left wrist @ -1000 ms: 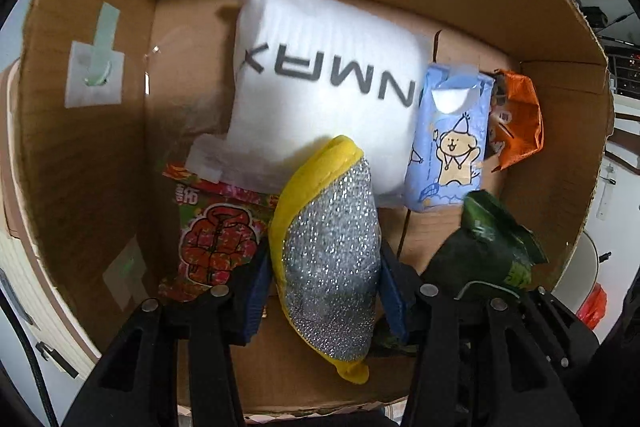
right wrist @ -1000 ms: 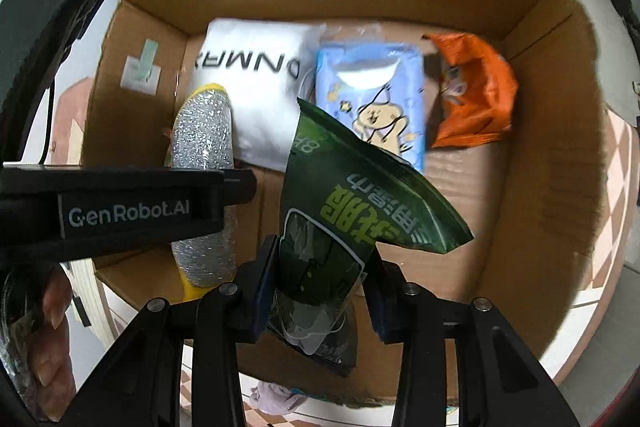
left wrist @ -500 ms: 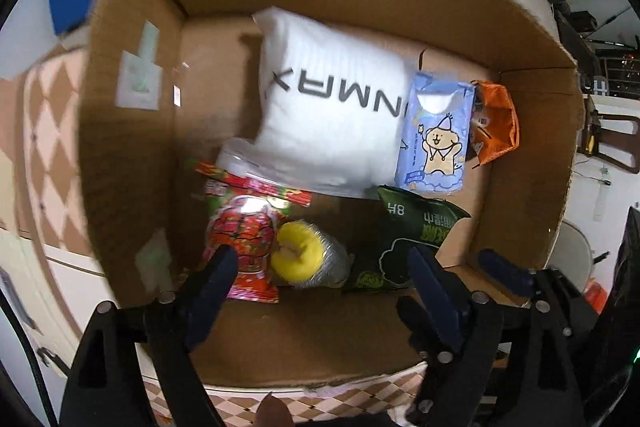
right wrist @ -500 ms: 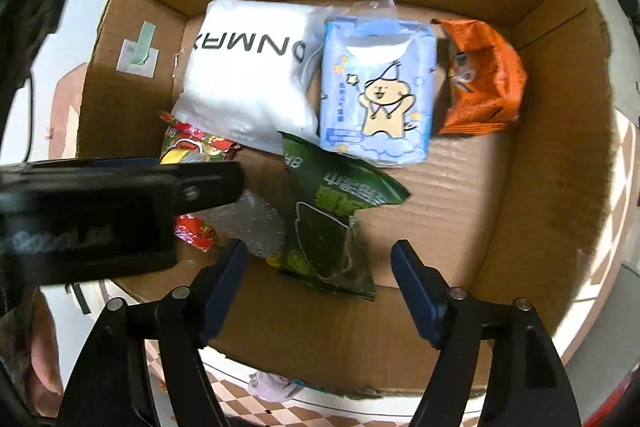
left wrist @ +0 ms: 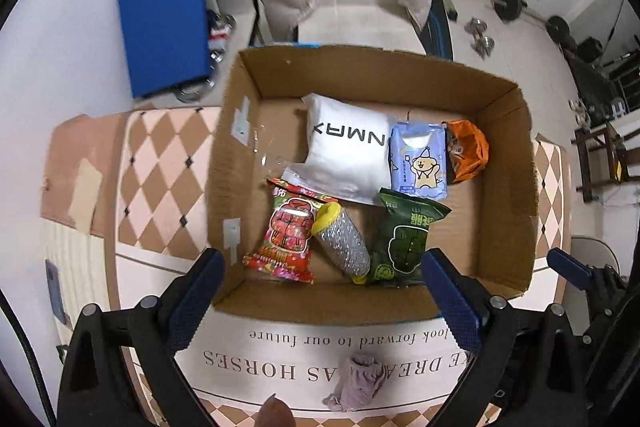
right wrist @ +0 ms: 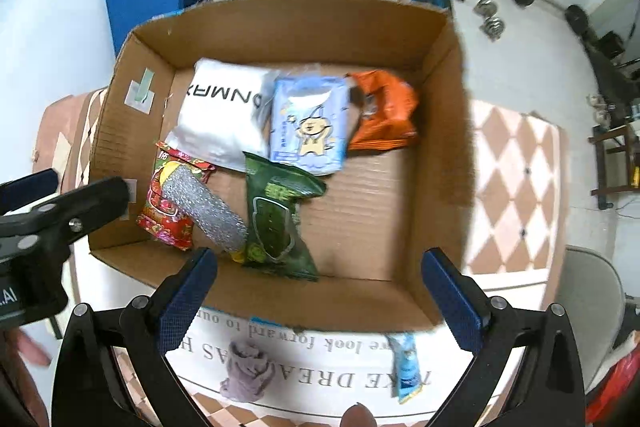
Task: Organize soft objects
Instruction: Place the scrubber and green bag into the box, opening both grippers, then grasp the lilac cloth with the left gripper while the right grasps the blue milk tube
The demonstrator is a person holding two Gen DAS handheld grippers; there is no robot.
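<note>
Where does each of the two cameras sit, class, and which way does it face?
Left wrist: on the left gripper, above the table, facing down into the cardboard box; its two open fingers show, plus the right gripper at the right edge.
Right wrist: on the right gripper, facing down likewise; its open fingers show, plus the left gripper at the left.
Shared: the box, silver scrubber, green packet, purple cloth.

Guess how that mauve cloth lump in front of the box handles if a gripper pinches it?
The cloth lies crumpled in loose folds on the table, so it is probably floppy and will drape and dangle from a pinch. It looks thin, so likely light. A push would more likely bunch or drag it than slide it cleanly. No rolling expected.
</note>
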